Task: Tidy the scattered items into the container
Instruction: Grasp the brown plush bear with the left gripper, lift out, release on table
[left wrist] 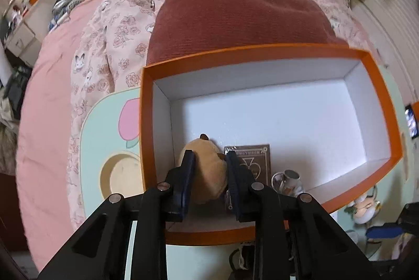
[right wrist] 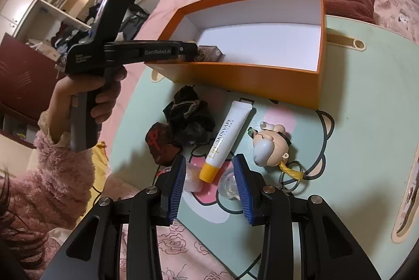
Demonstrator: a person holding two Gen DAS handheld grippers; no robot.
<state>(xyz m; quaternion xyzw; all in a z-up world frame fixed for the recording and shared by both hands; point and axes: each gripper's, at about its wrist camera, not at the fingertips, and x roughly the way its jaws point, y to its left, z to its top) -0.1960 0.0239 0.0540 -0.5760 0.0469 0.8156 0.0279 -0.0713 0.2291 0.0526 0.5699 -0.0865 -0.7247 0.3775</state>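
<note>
An orange box [left wrist: 382,96] with a white inside stands on a mint green tray table [left wrist: 104,128]. My left gripper [left wrist: 210,162] is shut on a tan plush toy [left wrist: 207,175] and holds it inside the box's near left corner, beside a brown card pack [left wrist: 258,162]. A small cup-shaped charm [left wrist: 289,179] also lies in the box. In the right wrist view the box [right wrist: 248,81] is ahead. My right gripper [right wrist: 209,167] is open above a white tube with a yellow cap [right wrist: 226,138]. A figure keychain [right wrist: 269,146], black fabric [right wrist: 187,120] and a dark red pouch [right wrist: 162,146] lie on the table.
The table [right wrist: 366,149] sits on a bed with a pink floral quilt [left wrist: 110,26] and a dark red pillow [left wrist: 222,10]. Clear plastic pieces [right wrist: 229,187] lie near my right fingers. Shelves and clutter stand at the far left [right wrist: 52,12].
</note>
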